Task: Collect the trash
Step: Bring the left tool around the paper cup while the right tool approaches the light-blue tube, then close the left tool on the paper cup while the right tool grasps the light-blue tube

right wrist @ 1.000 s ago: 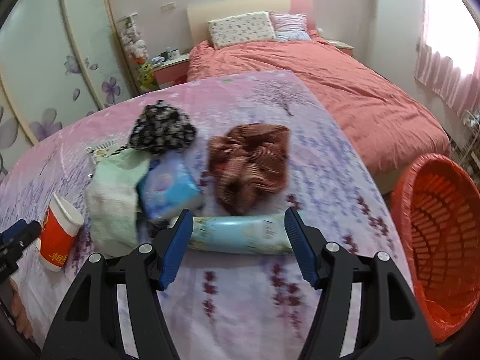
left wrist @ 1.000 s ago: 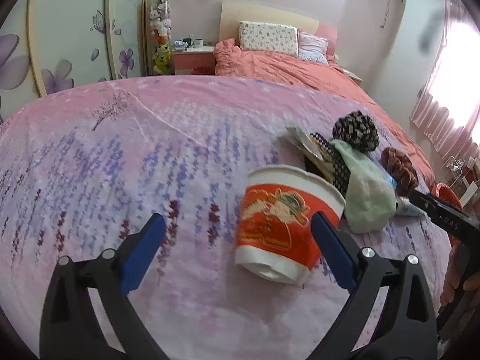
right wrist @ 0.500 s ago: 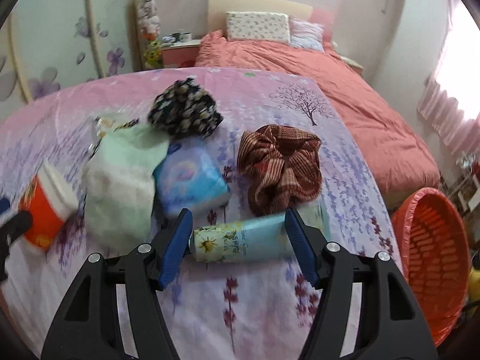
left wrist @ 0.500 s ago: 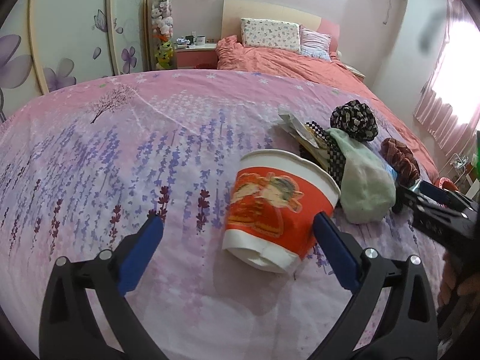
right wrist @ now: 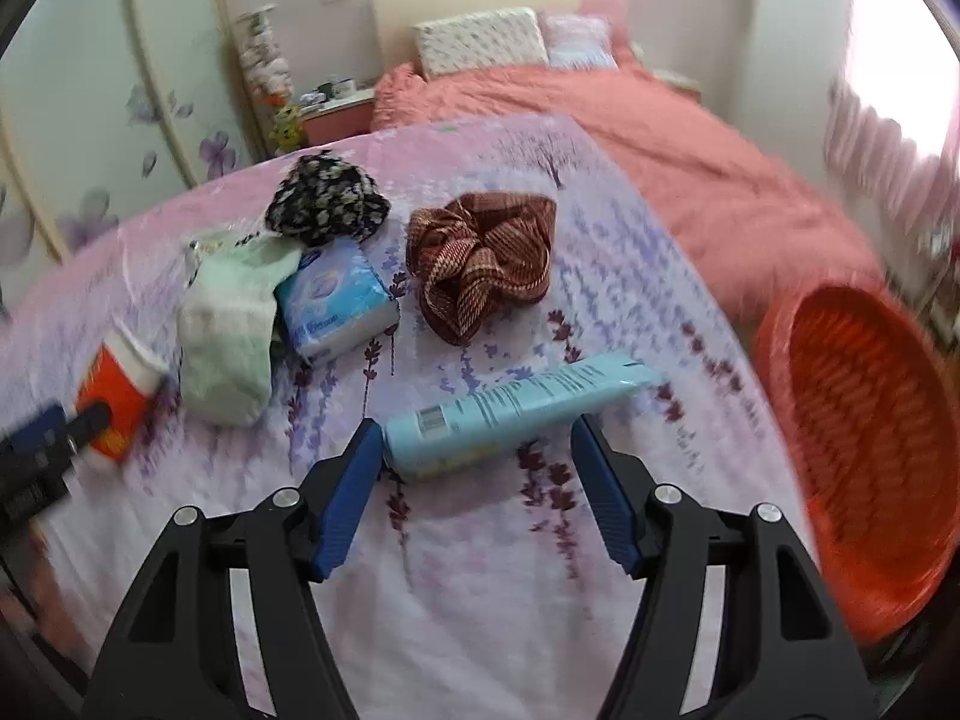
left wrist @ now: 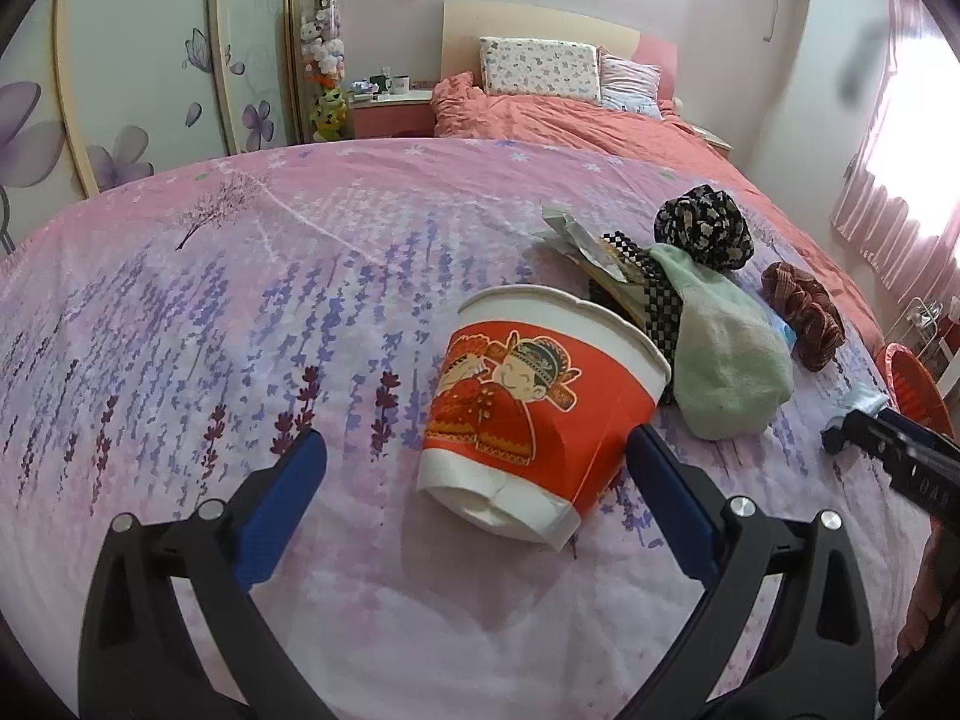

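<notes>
A red and white paper cup (left wrist: 540, 408) lies tilted on the purple flowered bedspread (left wrist: 240, 300). My left gripper (left wrist: 474, 435) is open around the cup, and its right fingertip is close to the cup's side. A light blue tube (right wrist: 510, 414) lies slanted on the bedspread just ahead of my right gripper (right wrist: 475, 423), barcode side up. That gripper is open; the tube's cap end is against its left fingertip (right wrist: 369, 438). The cup (right wrist: 117, 396) and left gripper (right wrist: 36, 456) show at the left edge of the right wrist view.
An orange mesh basket (right wrist: 870, 420) stands off the bed's right edge. Behind the tube lie a blue tissue pack (right wrist: 336, 300), a green cloth (right wrist: 228, 336), a brown checked scrunchie (right wrist: 480, 258), a black flowered scrunchie (right wrist: 324, 204) and crumpled wrappers (left wrist: 594, 252).
The blue tube has rolled from its picture side to its barcode side and now lies slanted, far end toward the basket. The right view swung sideways. The left gripper and cup barely shifted.
</notes>
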A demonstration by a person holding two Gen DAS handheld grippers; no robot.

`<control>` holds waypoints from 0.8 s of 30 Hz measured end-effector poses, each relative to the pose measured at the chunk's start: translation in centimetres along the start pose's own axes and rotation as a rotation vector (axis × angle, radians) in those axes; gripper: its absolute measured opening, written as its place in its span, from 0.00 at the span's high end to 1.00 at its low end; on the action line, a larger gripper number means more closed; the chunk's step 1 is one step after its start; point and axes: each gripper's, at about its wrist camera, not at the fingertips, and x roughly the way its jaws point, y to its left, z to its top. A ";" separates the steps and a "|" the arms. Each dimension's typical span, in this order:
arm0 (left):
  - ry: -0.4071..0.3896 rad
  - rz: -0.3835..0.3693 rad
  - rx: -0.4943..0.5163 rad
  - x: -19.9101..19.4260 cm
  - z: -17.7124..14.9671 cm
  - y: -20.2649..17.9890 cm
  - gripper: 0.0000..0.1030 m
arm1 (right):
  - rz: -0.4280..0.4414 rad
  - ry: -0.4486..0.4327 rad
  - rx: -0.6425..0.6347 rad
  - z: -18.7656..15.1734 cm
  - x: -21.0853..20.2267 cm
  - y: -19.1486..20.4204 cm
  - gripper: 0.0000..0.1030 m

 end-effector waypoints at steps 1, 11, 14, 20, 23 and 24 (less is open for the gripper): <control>0.001 0.000 0.000 0.1 0.0 -0.1 0.05 | 0.008 0.003 0.023 0.3 0.2 0.0 0.37; -0.014 -0.004 -0.003 -0.7 0.1 0.3 0.05 | -0.009 -0.081 0.015 -0.7 -2.8 -1.2 0.37; -0.020 -0.003 -0.001 -1.0 0.0 0.6 0.05 | -0.060 -0.081 0.021 -0.8 -2.9 -2.9 0.37; -0.018 0.002 0.003 -1.1 -0.1 0.8 0.05 | -0.123 -0.013 0.042 -1.2 -1.3 -5.3 0.38; -0.012 0.004 0.007 -0.8 -0.1 0.6 0.05 | -0.149 0.007 0.012 -1.3 -0.4 -5.1 0.38; -0.008 0.001 0.007 -0.7 -0.1 0.6 0.05 | -0.158 0.009 0.003 -1.2 -0.1 -5.0 0.38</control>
